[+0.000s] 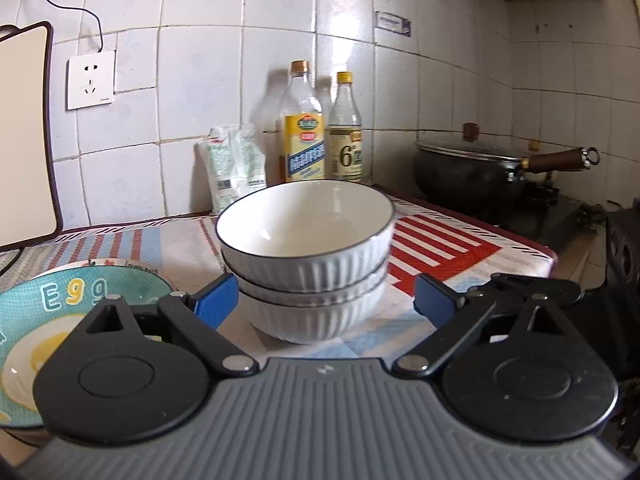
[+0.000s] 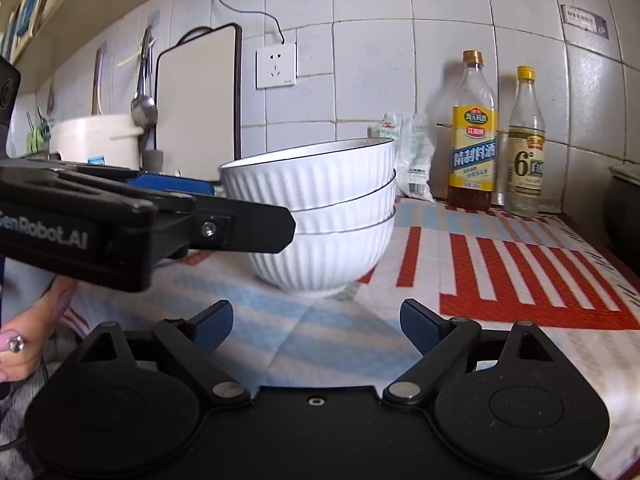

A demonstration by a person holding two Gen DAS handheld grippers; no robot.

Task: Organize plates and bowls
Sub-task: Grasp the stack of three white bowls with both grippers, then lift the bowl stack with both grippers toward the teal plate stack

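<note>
Left hand-held gripper (image 1: 326, 300), left wrist view: blue pads spread apart, empty, facing the stack of white ribbed bowls (image 1: 308, 264) on the bench (image 1: 460, 256). Only two tiers show clearly here. Egg-print plate (image 1: 48, 336) lies just beside the stack, at the lower left, partly hidden by the gripper body. Judgement: glazed ceramic, stiff, heavy, slippery and breakable; pinch the top rim, or clamp the ribbed wall low.

Right hand-held gripper (image 2: 316, 326), right wrist view: fingers apart, empty, short of the stack (image 2: 320, 216), which counts three nested bowls here. The left gripper's arm reaches in from the left, near the stack; contact cannot be told.

Surface: striped cloth, creased, may slide under a push. Tiled kitchen wall; two bottles (image 2: 496, 140) and a pouch (image 2: 416, 156) behind, cutting board (image 2: 196, 104) upright, covered pot (image 1: 472, 168) on the stove.
</note>
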